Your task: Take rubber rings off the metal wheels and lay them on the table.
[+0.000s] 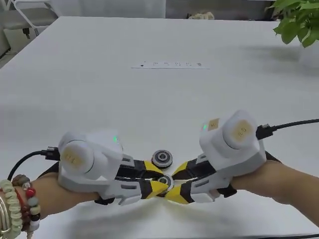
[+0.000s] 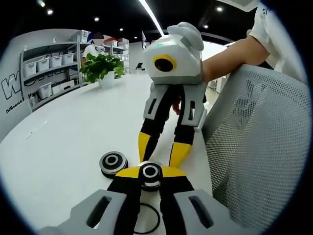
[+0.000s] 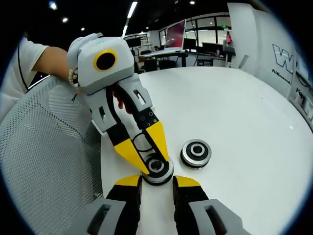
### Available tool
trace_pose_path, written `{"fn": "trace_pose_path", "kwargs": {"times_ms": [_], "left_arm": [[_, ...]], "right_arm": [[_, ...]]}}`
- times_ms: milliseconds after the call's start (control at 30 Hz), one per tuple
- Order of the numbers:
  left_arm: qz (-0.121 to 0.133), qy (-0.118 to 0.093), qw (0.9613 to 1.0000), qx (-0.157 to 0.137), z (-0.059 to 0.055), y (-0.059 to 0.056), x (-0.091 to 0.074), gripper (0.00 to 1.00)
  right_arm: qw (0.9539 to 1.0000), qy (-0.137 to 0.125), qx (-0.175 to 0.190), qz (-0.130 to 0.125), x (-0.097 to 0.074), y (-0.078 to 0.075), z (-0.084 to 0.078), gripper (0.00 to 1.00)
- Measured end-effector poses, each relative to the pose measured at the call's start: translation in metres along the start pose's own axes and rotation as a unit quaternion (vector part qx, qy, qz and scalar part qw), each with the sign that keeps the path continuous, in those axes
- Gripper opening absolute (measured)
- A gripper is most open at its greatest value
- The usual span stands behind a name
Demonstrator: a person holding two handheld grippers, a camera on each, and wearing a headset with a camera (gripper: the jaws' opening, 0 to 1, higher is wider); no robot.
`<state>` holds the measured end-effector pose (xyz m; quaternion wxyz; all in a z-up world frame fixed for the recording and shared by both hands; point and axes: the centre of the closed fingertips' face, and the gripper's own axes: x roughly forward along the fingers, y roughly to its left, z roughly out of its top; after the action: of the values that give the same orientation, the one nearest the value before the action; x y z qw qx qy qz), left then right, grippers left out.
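One wheel (image 3: 156, 169) is sitting clamped between the jaws of my left gripper (image 2: 150, 172) while my right gripper (image 3: 157, 182) is hovering just short of it, jaws apart, and I am judging the peel comes next, needing a pinch on its ring (image 3: 169, 174).

in the head view the metal wheel (image 1: 163, 179) is mostly covered by yellow jaw tips: the left tool (image 1: 155, 178) closes on it from one side, and whether the right tool (image 1: 176, 182) presses it or merely flanks it cannot be told. in the left gripper view a loose rubber ring (image 2: 158, 218) lies half hidden under that tool's jaws. the printed strip (image 1: 169, 64) far up the bench (image 1: 99, 84) is too small to read. the plant (image 1: 296, 20) and the bead bracelets (image 1: 17, 209) run off the picture's edges.
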<state>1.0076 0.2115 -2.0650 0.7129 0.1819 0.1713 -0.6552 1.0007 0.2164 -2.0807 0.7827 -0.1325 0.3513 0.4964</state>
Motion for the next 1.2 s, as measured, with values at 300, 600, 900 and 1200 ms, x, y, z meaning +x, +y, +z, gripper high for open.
{"fn": "trace_pose_path", "kwargs": {"times_ms": [300,600,900,1200], "left_arm": [[0.001,-0.005,1.0000,-0.004,0.000,0.003,0.001,0.08],[0.007,-0.006,0.9999,-0.006,0.001,0.004,0.001,0.08],[0.005,-0.004,1.0000,-0.002,0.003,0.003,0.001,0.08],[0.001,0.001,1.0000,-0.003,0.002,0.003,-0.001,0.08]], "right_arm": [[0.9998,0.007,-0.017,0.001,-0.001,0.000,-0.002,0.19],[0.9980,0.036,-0.052,-0.012,-0.004,-0.004,-0.008,0.03],[0.9993,0.030,-0.014,-0.015,-0.004,-0.009,-0.008,0.00],[0.9969,0.017,0.075,-0.016,-0.009,-0.014,-0.007,0.00]]}}
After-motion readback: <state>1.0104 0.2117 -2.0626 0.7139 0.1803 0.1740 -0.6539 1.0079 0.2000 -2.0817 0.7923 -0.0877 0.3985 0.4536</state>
